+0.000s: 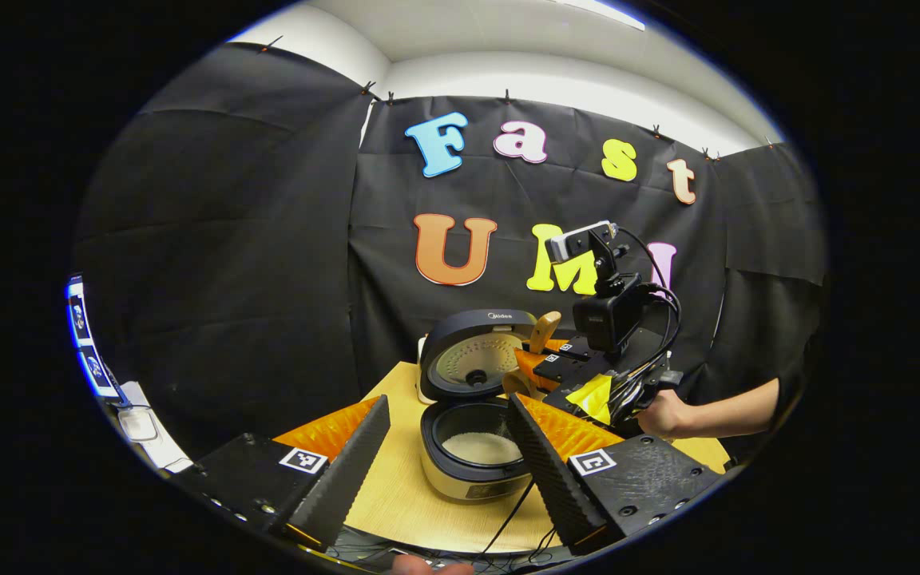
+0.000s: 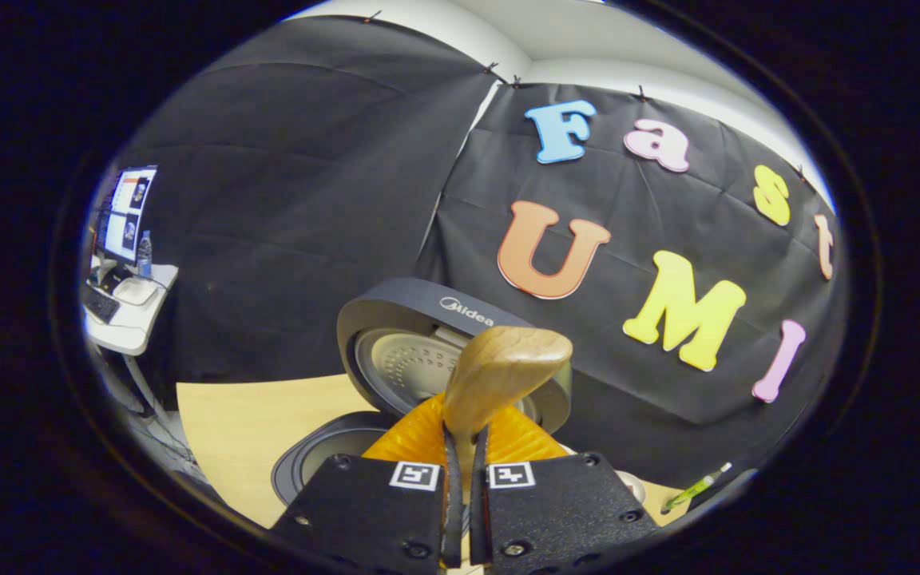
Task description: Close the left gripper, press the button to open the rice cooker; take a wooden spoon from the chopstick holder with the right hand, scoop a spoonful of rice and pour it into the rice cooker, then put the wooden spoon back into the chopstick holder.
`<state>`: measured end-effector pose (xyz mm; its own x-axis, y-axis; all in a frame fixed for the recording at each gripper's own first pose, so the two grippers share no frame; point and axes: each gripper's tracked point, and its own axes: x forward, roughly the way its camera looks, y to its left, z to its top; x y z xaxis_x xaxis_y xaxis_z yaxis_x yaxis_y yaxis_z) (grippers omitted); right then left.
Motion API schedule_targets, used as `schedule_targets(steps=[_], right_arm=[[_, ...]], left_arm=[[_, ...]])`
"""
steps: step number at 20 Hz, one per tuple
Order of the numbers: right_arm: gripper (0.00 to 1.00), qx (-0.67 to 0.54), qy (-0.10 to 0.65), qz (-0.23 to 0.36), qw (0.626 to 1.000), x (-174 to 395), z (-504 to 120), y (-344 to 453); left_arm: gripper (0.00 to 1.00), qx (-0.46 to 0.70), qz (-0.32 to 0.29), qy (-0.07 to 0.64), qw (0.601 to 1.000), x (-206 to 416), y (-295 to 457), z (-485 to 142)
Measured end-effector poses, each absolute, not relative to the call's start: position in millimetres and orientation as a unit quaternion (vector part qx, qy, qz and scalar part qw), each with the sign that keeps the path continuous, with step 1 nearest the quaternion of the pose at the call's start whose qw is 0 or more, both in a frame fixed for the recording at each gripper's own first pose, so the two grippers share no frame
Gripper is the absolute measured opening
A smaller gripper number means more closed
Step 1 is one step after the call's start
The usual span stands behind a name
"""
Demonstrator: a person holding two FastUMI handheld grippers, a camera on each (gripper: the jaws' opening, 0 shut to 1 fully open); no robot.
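- Clamping the wooden spoon, the right claw has both fingers pressed on the handle; the bowl of the spoon rises straight ahead of the fingertips, and whether it carries rice cannot be told
- Beyond and below the right claw stands the rice cooker, lid raised upright behind the spoon; the rim of the pot shows just left of the fingers, on the pale wooden bench
- A green pen lies on the bench to the right of the right claw
- The left claw hangs with fingers wide apart, gripping nothing; the rice cooker sits between and just ahead of them, open, with white rice in the pot
- Farther ahead and to the right of the left claw, a hand holds the right claw above the cooker's far side; the spoon stands up beside the lid
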<state>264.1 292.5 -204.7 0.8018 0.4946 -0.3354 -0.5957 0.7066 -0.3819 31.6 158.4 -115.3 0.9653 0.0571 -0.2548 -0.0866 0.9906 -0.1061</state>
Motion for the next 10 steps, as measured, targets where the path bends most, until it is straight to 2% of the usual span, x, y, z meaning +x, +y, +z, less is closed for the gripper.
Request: schedule_targets(steps=[5, 10], right_arm=[[0.09, -0.251, 0.084, 0.306, 0.915, 263, -199, 299], [0.09, -0.156, 0.12, 0.301, 0.933, 254, -190, 300]], left_arm=[[0.95, -0.073, 0.033, 0.139, 0.987, 23, 153, -122], [0.95, -0.068, 0.036, 0.139, 0.987, 22, 150, -122]])
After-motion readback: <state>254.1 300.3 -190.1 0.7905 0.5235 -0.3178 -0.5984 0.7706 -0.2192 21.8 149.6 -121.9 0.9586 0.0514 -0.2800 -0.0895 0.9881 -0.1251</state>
